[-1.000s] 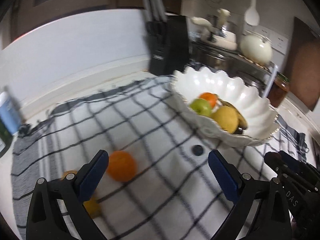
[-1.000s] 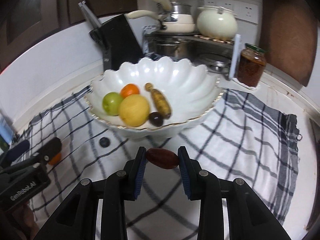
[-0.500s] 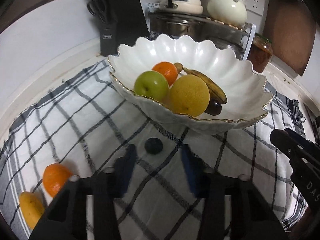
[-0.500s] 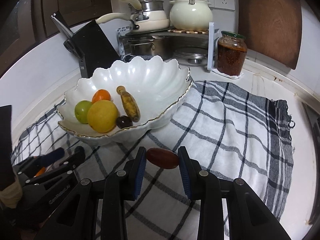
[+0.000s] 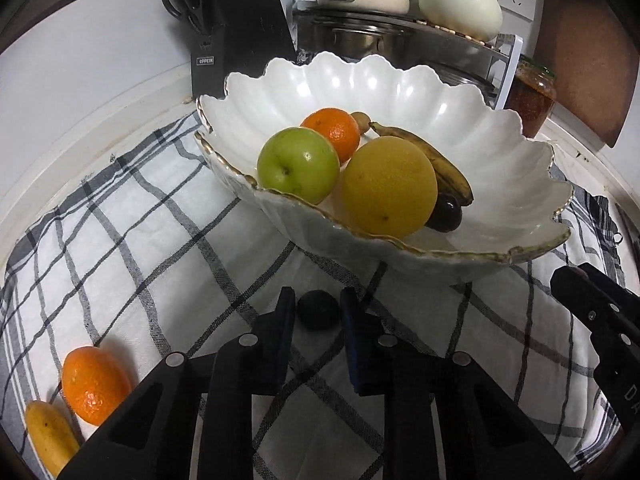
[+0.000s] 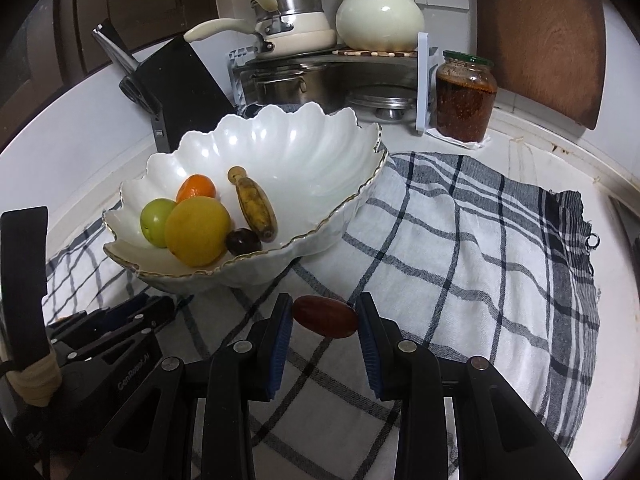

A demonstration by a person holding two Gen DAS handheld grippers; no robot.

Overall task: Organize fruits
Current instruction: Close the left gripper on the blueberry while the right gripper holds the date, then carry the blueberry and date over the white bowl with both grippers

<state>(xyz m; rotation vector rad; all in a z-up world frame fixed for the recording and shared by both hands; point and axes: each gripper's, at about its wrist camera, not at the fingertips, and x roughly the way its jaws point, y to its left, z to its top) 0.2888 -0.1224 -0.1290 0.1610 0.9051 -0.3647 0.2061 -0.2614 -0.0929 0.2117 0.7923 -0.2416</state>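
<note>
A white scalloped bowl (image 5: 500, 140) (image 6: 304, 160) on a checked cloth holds a green apple (image 5: 298, 165), an orange (image 5: 332, 130), a large yellow fruit (image 5: 390, 188), a banana (image 5: 432, 160) and a dark plum (image 5: 446, 214). My left gripper (image 5: 318, 316) is shut on a small dark round fruit (image 5: 319, 310) on the cloth just before the bowl. My right gripper (image 6: 324, 316) is shut on a reddish-brown oval fruit (image 6: 325, 316), held above the cloth right of the bowl. An orange (image 5: 96, 382) and a yellow fruit (image 5: 50, 436) lie on the cloth at lower left.
A black knife block (image 5: 240, 28) stands behind the bowl. A rack with pots (image 6: 296, 28) and a cream lidded pot (image 6: 380, 16) is at the back. A jar of red paste (image 6: 466, 96) stands at the back right. The checked cloth (image 6: 480, 248) covers the counter.
My left gripper swung right from the loose orange toward the bowl and closed from wide open onto the small dark fruit. My right gripper kept its fruit and shifted to the right.
</note>
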